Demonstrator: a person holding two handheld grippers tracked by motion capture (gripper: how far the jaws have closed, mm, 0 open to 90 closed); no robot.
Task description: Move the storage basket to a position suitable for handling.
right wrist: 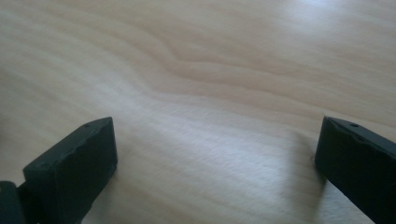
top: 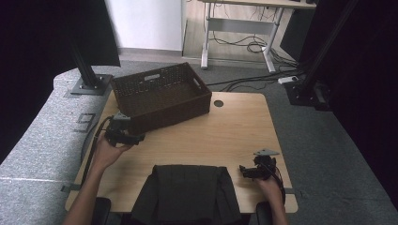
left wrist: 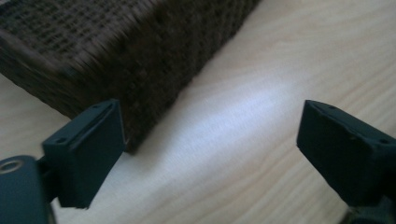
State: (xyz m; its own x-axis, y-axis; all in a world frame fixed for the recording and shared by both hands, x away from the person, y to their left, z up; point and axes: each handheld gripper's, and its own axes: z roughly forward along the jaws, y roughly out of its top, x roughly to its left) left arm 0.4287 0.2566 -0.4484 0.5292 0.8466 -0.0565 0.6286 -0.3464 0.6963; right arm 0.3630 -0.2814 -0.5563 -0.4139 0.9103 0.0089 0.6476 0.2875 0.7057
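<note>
Both grippers are wide open and hold nothing: the left gripper beside the basket at far left, the right gripper beside the dark folded cloth at the near edge, probably ready to lift it

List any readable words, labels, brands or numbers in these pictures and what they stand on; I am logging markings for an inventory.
None can be read.
Dark brown woven wicker basket: no label.
Folded dark grey cloth: no print.
Light wooden table: bare grain.
White power strip on the floor: too small to tell.
</note>
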